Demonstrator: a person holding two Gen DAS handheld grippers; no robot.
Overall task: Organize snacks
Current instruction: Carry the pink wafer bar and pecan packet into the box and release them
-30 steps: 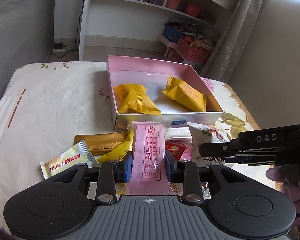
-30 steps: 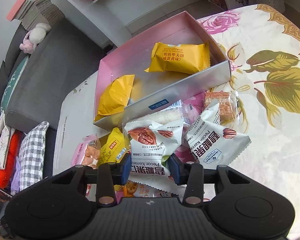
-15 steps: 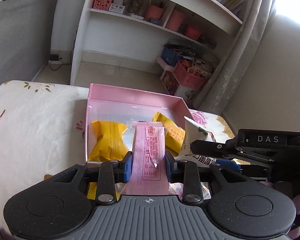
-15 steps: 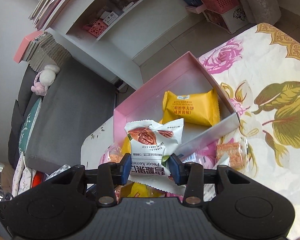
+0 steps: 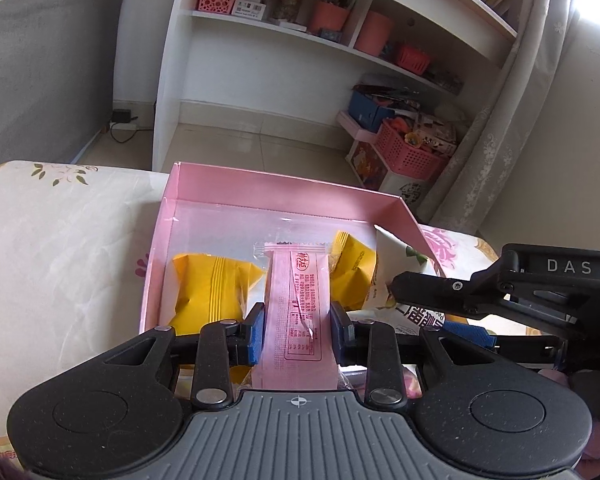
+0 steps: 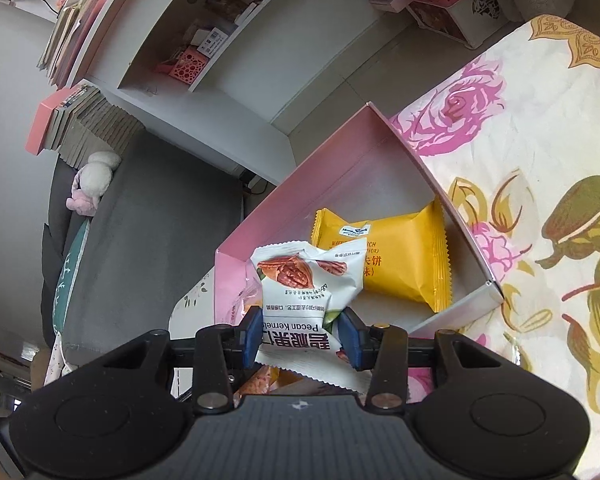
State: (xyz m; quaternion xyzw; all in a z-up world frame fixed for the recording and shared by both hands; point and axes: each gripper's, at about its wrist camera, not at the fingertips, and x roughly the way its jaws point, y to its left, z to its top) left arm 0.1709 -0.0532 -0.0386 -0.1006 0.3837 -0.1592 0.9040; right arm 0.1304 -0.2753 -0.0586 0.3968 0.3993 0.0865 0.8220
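Note:
My left gripper point(image 5: 298, 330) is shut on a long pink snack wrapper point(image 5: 298, 312), held over the near edge of the open pink box point(image 5: 284, 186). Two yellow snack packets point(image 5: 210, 290) point(image 5: 352, 276) lie inside the box. My right gripper point(image 6: 302, 334) is shut on a white pecan kernel packet point(image 6: 300, 292), held over the box's near left corner point(image 6: 228, 272). A yellow packet point(image 6: 400, 256) rests in the box beyond it. In the left wrist view the right gripper point(image 5: 452, 308) reaches in from the right with the white packet point(image 5: 392, 256) partly hidden behind it.
The box sits on a floral tablecloth point(image 6: 540, 160). More loose snacks lie under the right gripper point(image 6: 268, 380), mostly hidden. Beyond the table stand a white shelf unit point(image 5: 300, 60), pink baskets point(image 5: 408, 152) on the floor, a grey sofa point(image 5: 40, 80) and a curtain point(image 5: 512, 100).
Both grippers have lifted their packets off the snack pile and carried them forward over the box. The loose snacks on the table have dropped out of sight below the grippers.

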